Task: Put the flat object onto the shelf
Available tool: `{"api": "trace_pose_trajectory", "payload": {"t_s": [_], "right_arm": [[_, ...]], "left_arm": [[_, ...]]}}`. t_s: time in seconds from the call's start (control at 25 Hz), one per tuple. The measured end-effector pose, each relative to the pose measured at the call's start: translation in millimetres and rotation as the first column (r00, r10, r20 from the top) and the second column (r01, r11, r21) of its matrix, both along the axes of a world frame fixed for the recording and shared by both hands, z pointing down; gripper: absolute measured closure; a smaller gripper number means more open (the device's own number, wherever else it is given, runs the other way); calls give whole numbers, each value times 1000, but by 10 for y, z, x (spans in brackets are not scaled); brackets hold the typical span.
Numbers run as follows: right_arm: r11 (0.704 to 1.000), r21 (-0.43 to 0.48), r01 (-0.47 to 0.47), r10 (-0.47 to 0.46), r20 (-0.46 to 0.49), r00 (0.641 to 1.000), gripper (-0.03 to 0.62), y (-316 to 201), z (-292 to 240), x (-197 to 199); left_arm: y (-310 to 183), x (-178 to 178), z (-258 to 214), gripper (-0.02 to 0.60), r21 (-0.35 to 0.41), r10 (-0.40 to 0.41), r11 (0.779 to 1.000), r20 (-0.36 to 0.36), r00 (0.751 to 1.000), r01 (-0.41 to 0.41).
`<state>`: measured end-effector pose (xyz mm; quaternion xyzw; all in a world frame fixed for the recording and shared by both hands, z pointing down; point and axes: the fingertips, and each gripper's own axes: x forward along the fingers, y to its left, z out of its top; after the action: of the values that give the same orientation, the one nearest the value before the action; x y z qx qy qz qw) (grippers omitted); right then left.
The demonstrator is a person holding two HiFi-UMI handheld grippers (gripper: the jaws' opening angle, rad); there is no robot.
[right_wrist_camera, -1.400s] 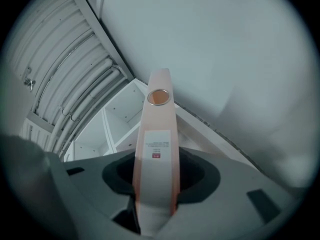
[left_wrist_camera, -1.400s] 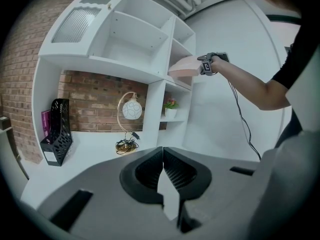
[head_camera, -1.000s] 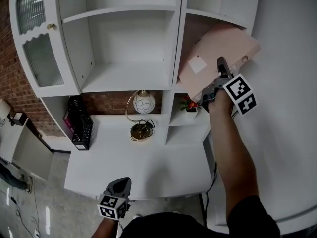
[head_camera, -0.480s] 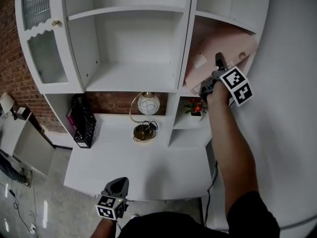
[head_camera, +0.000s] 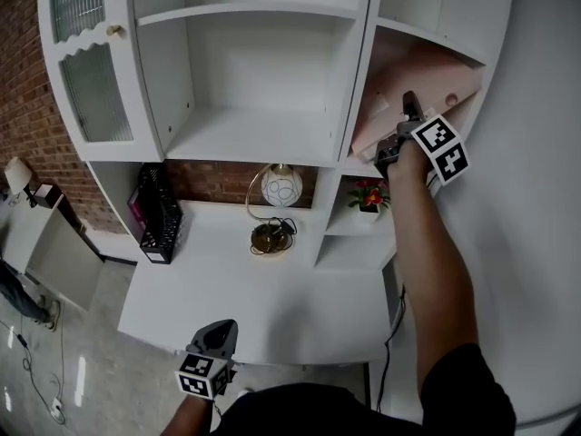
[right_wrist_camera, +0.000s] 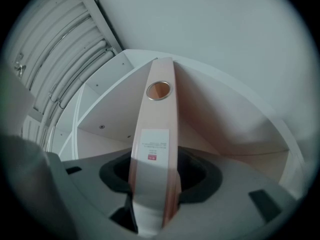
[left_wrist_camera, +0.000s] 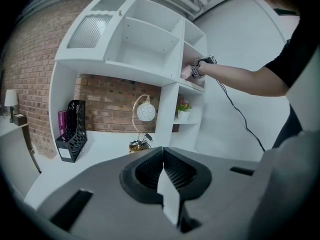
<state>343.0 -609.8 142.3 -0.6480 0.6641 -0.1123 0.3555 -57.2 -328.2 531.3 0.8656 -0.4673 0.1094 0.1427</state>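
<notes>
A flat pink binder (head_camera: pixel 428 73) leans tilted inside the upper right compartment of the white shelf unit (head_camera: pixel 361 71). My right gripper (head_camera: pixel 408 109) reaches up to its near edge. In the right gripper view the binder's spine (right_wrist_camera: pixel 156 129) with its ring hole and white label stands upright between the jaws of the right gripper (right_wrist_camera: pixel 152 184). The jaws have just been opening, and I see no gap beside the spine. My left gripper (head_camera: pixel 218 336) hangs low in front of the desk, shut and empty (left_wrist_camera: pixel 163 156).
A round lamp (head_camera: pixel 281 187) with a coiled cable and a black file holder (head_camera: pixel 162 221) stand on the white desk (head_camera: pixel 272 307). A small potted flower (head_camera: pixel 370 195) sits in the lower right cubby. A glass door (head_camera: pixel 91 71) hangs open at left. The wide middle shelf (head_camera: pixel 259 139) holds nothing.
The right gripper has pushed the binder deeper into the upper right compartment; less of it sticks out. The left gripper has stayed put.
</notes>
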Motion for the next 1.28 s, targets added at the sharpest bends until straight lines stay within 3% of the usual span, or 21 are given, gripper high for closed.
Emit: {"api": "trace_pose_trajectory", "payload": {"t_s": [0.56,0.76,0.92,1.28], "right_arm": [[1000,-25,-12,12,-30,999,364,-181,18,2],[998,-44,42,-44,-67,997,316,-183,31,-35],[996,-62,68,-73,-84,994,260,-72,135,-55],[996,-29,80,-83,-127,988,258,516,259,-78]], "left_arm": [[70,-98,71,577,-15,-22,1000,-6,1000,22],[89,-111,73,577,-15,-15,1000,-7,1000,15],[96,-100,89,577,-21,-1,1000,-9,1000,1],[86,105,65,577,-30,72,997,-32,997,-73]]}}
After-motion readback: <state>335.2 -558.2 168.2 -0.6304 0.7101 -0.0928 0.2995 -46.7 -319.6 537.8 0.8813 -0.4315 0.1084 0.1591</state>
